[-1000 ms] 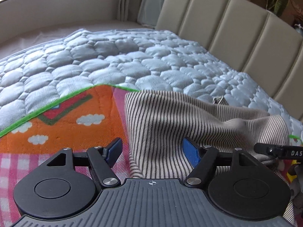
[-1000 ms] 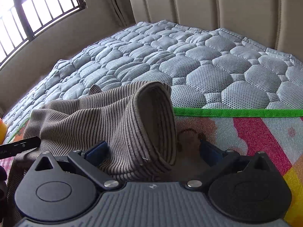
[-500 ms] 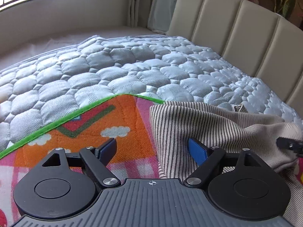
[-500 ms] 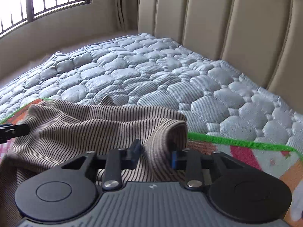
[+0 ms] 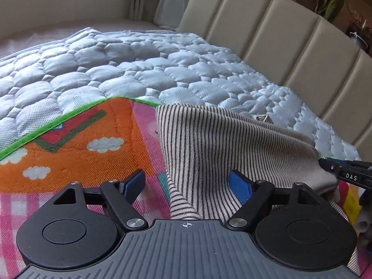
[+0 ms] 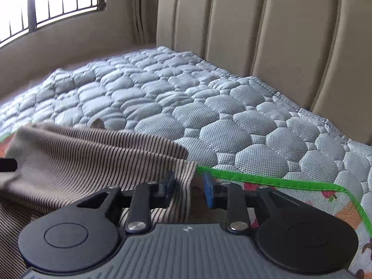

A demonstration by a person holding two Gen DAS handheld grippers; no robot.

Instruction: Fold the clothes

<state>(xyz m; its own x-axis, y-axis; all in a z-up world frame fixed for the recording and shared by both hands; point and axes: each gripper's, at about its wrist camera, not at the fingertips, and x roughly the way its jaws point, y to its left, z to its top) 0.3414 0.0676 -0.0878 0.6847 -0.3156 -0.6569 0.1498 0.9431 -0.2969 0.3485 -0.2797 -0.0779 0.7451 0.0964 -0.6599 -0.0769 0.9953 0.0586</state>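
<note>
Left gripper [image 5: 187,183] jaws wide apart, nothing pinched; a fold of the striped garment [image 5: 220,148] sits between the blue pads [image 5: 240,187] but untouched on the left side. Right gripper [image 6: 188,184] jaws narrowed with the garment's edge [image 6: 183,176] between them; the right pad shows a gap, so I cannot tell if it's truly clamped. Garment is soft ribbed knit, beige with thin dark stripes, bunched across the near part of a colourful woven mat [image 5: 76,148] with green trim, orange and pink print. Mat lies on a grey quilted mattress [image 6: 209,121], pebbly hexagon stitching, with a padded beige headboard [image 6: 267,34] behind. Versus half a second ago, right jaws sit slightly wider and the garment is pulled flatter.
</note>
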